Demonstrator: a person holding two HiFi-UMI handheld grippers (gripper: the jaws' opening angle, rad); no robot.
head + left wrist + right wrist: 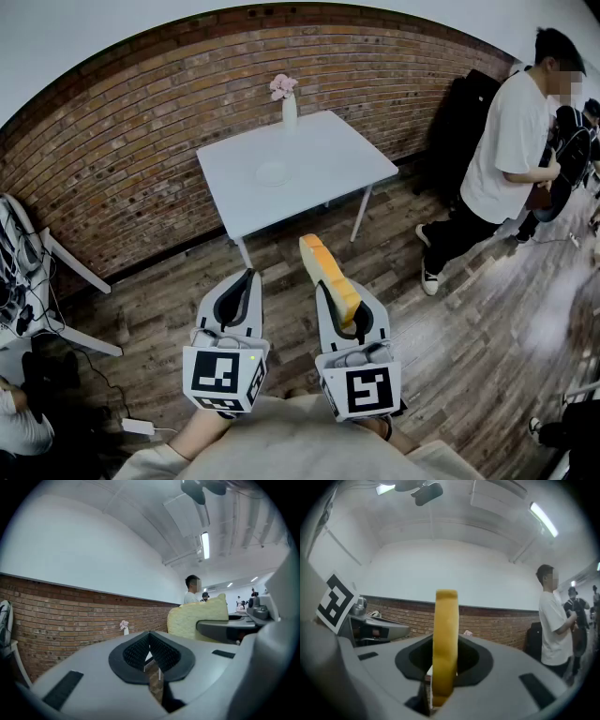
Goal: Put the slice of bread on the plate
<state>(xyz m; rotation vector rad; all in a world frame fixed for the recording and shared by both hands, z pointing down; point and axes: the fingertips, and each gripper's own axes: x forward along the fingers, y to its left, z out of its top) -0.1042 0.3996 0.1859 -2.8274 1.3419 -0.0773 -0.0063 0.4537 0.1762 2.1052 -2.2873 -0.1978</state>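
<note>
Carry step for us: right claw (pixel 342 298) pinches the bread (pixel 326 264) on edge, left claw (pixel 246 279) closed, empty. Plate (pixel 272 173) sits on the table (pixel 328 159) at 12 o'clock, well apart, so next we'd step closer and tip the bread flat. Only the head view shows the plate; the left gripper view shows the bread's broad face.

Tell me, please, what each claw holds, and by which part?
The right claw pinches the yellow-crusted slice of bread by its near end; the left claw is shut, empty.
</note>
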